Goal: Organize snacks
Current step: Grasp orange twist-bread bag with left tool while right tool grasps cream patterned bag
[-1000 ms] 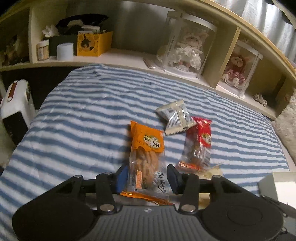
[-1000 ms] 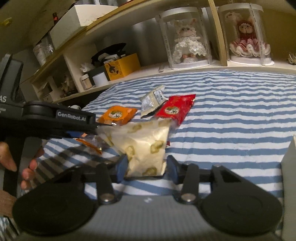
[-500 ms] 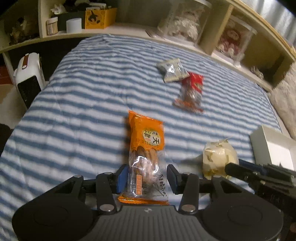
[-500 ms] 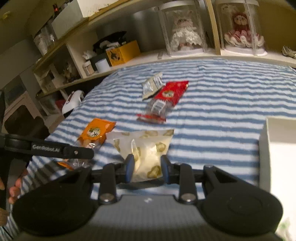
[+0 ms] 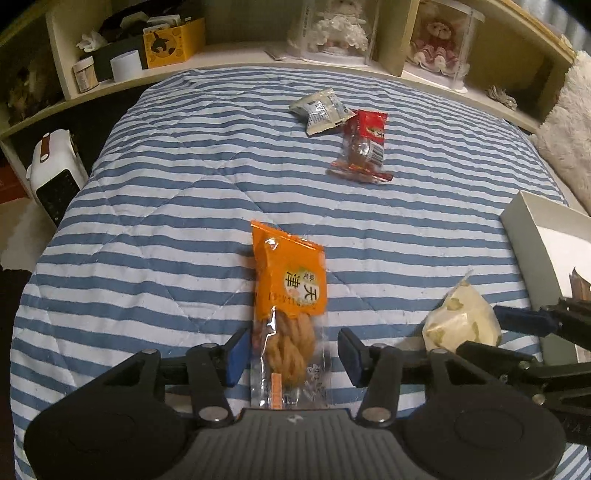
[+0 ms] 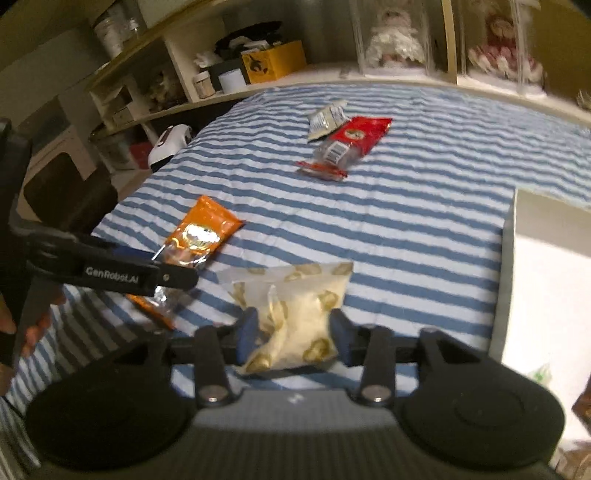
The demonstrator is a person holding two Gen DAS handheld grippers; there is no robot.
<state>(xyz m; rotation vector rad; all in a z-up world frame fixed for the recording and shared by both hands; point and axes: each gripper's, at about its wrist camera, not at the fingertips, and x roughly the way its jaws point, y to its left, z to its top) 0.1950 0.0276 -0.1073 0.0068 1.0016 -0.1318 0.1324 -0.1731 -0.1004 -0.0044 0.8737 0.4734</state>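
Observation:
An orange twisted-snack packet (image 5: 290,295) lies lengthwise on the striped bed between the jaws of my left gripper (image 5: 293,343). Those jaws are opening, and a gap shows beside the right pad. A cream packet with yellow prints (image 6: 295,314) sits between the jaws of my right gripper (image 6: 292,328), which are also opening and barely clear of it. In the left wrist view the cream packet (image 5: 461,321) shows at the lower right, next to a white box (image 5: 546,240). A red packet (image 5: 364,144) and a grey-white packet (image 5: 321,110) lie farther back.
The blue-and-white striped bed cover (image 5: 166,221) fills the middle. The white box (image 6: 546,295) stands at the right edge. A shelf runs behind with a yellow box (image 5: 173,40) and doll cases (image 5: 340,26). A white heater (image 5: 55,173) stands left of the bed, a furry cushion (image 5: 569,122) right.
Both grippers drew back toward the near edge of the bed with their packets. Their jaws now stand wider around the orange and the cream packet. The white box has come into view.

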